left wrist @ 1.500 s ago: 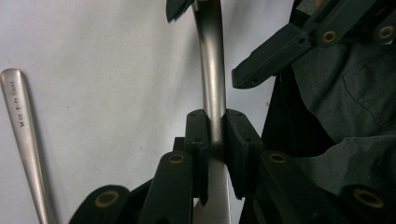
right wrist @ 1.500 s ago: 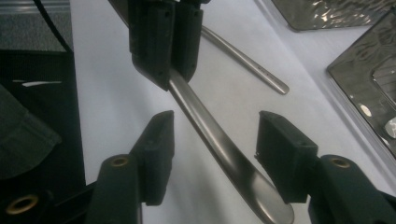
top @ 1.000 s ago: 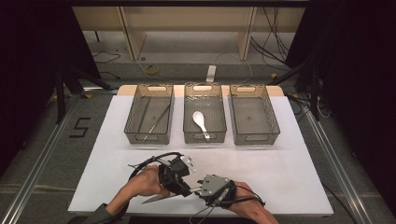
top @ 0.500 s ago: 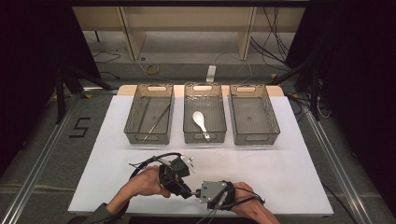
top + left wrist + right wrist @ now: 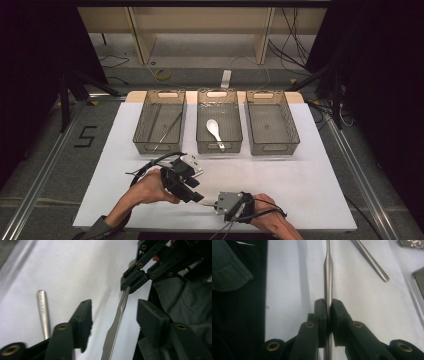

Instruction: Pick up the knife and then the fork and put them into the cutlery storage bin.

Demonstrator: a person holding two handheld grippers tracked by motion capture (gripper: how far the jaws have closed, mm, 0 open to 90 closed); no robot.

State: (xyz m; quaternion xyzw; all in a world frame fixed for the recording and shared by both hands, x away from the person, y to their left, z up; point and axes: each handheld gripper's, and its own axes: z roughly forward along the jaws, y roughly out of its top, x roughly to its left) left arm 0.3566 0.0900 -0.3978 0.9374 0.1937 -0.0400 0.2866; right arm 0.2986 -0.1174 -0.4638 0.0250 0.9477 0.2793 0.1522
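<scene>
A slim steel utensil hangs just over the white table top near its front edge. My right gripper is shut on its handle, both pads pressed flat against the metal. My left gripper has just been opening. Its jaws now stand apart on either side of the same utensil without touching it. From above, the left gripper points toward the right gripper, with the utensil spanning the short gap. A second steel utensil lies loose on the table beside them.
Three clear bins stand in a row at the back. The left bin holds long thin utensils, the middle bin holds a white spoon, and nothing lies in the right bin. A dark sleeve lies close by.
The left gripper's jaws have come apart off the steel utensil, and that hand has lifted a little. The right gripper has closed on the utensil and kept its place.
</scene>
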